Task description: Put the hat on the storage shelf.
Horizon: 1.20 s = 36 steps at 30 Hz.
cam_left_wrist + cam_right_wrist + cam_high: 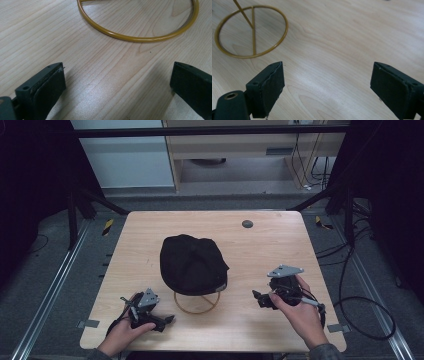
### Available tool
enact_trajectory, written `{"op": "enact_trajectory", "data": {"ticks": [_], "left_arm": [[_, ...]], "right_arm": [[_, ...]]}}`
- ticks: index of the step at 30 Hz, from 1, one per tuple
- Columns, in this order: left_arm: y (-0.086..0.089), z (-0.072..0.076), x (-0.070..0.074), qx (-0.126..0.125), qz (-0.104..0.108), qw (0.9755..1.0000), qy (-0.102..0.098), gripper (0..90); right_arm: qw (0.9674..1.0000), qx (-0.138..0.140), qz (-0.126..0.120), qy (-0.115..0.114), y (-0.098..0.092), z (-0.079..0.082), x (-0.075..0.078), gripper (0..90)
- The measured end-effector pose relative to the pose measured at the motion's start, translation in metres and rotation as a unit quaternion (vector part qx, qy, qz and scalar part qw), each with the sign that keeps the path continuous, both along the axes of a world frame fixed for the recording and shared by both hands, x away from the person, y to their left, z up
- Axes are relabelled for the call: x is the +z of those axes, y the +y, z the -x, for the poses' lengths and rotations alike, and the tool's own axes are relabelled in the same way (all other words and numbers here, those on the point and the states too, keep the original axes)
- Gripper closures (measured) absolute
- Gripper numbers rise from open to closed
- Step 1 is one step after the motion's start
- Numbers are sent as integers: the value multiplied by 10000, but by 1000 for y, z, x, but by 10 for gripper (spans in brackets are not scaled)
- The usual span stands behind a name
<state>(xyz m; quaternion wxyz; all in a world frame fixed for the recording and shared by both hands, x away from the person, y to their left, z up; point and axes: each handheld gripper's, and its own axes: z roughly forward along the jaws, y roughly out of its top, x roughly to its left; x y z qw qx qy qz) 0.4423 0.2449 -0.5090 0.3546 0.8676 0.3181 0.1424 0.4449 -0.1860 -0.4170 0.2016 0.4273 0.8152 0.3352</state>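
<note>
So the wooden surface point(150, 245) is in front of me, and a black cap point(192, 264) sits near the middle of it on a gold wire stand point(196, 307), whose ring base pokes out at the near side. My left gripper point(167, 320) rests low just left of that ring, jaws spread wide, nothing in them. My right gripper point(256, 298) is off to the right, jaws apart and empty too.

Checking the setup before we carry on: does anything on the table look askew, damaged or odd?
Nothing stands out. The black cap sits on the gold wire stand, whose ring base lies flat on the wooden table. The left claw and the right claw are open, holding nothing.
</note>
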Motion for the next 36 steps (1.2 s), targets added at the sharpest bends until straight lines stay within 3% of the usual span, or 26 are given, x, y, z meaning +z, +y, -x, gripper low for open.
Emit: {"op": "enact_trajectory", "data": {"ticks": [9, 14, 21, 24, 28, 31, 36], "left_arm": [[0, 0, 0, 0, 1, 10000, 0, 0], [0, 0, 0, 1, 1, 10000, 0, 0], [0, 0, 0, 2, 2, 10000, -1, 0], [0, 0, 0, 1, 2, 10000, 0, 0], [0, 0, 0, -15, 1, 10000, 2, 0], [0, 0, 0, -23, 1, 10000, 2, 0], [0, 0, 0, -16, 7, 10000, -1, 0]], "right_arm": [[9994, -133, -75, 296, 4, -8, -38, 123], [9982, -400, -252, 370, 1, -18, -54, 125], [9968, -678, -244, 356, 0, -22, -75, 145], [9967, -721, -126, 357, 2, -23, -84, 131], [9969, -748, -72, 241, 4, -25, -90, 67], [9965, -795, -194, 145, 6, -26, -93, 21], [9966, -796, -210, 86, 7, -26, -95, 16]]}}
